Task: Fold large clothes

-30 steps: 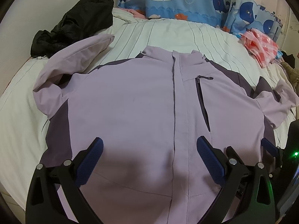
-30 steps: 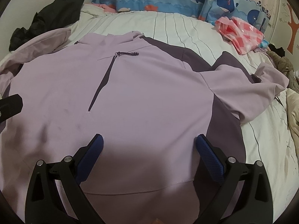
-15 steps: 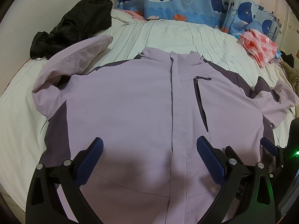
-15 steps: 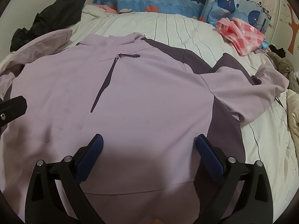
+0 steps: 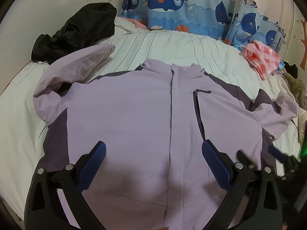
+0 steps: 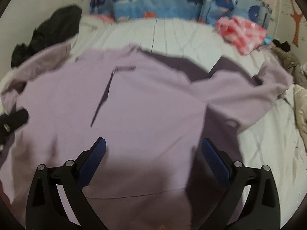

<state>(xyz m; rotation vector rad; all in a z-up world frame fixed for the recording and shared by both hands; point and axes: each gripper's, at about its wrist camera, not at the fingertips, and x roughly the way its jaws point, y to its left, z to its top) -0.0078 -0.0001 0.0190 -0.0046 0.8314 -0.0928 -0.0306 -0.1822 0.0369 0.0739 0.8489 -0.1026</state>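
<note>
1. The left gripper (image 5: 152, 154) has its jaws wide apart. It holds nothing. It hangs over the low middle of the frame.
2. The right gripper (image 6: 152, 153) also has its jaws wide apart and holds nothing. Its picture is blurry.
3. Right under both pairs of jaws lies the purple jacket (image 5: 134, 118). It is spread flat, front up, on the bed (image 5: 182, 48). I cannot tell if the jaws touch it.
4. The jacket's long way runs from the bottom of the frame, at its hem, up to its collar near the middle. It runs straight away from the jaws.
5. The left sleeve (image 5: 76, 67) bends up to the upper left. The right sleeve (image 6: 249, 95) sticks out to the right side.
6. I think the sleeves get folded in first. The left gripper is nearer the left sleeve, and the right gripper is nearer the right one.
7. Count: one purple jacket, two sleeves, two grippers. There is also one black jacket (image 5: 76, 28) in the upper left, one pink cloth (image 5: 261, 57) in the upper right, and a whale curtain (image 5: 191, 5) along the top.
</note>
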